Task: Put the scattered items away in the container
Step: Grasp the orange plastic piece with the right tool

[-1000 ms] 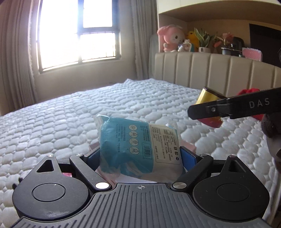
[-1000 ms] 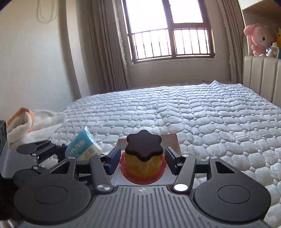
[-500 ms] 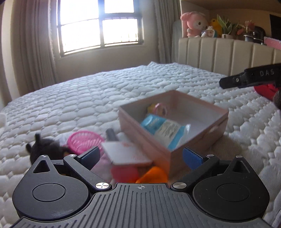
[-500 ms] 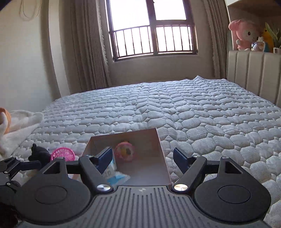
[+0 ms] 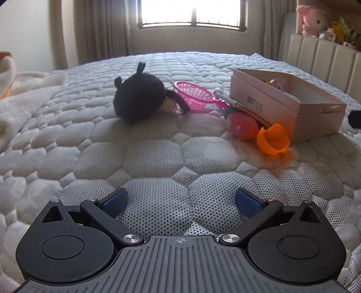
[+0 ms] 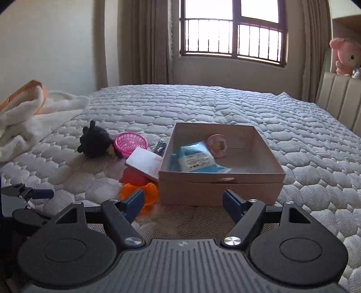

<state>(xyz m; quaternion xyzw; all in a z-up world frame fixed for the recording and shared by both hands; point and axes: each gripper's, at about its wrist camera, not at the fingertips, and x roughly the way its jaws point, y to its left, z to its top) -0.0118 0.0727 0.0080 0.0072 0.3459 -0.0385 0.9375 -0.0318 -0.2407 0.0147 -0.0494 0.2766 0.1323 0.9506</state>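
Note:
The pink cardboard box (image 6: 221, 187) stands open on the quilted bed, with a blue packet (image 6: 196, 160) and a round pink toy (image 6: 217, 145) inside. Left of it lie a white card (image 6: 145, 163), a red-pink toy fruit (image 5: 242, 126), an orange cup (image 5: 274, 139), a pink basket (image 5: 194, 94) and a black plush (image 5: 140, 97). My left gripper (image 5: 180, 200) is open and empty, low over bare quilt in front of the plush. My right gripper (image 6: 183, 202) is open and empty just before the box's near wall. The box (image 5: 286, 106) is at the right in the left wrist view.
A white blanket (image 6: 33, 117) with an orange edge is heaped at the bed's left side. The padded headboard (image 5: 322, 58) and plush toys (image 5: 312, 20) are at the far right. A small dark item (image 6: 161, 146) lies between the basket and the box.
The left gripper let go of the blue packet, which now lies in the box. The right gripper let go of the black-lidded jar. Both grippers drew back and sank towards the quilt.

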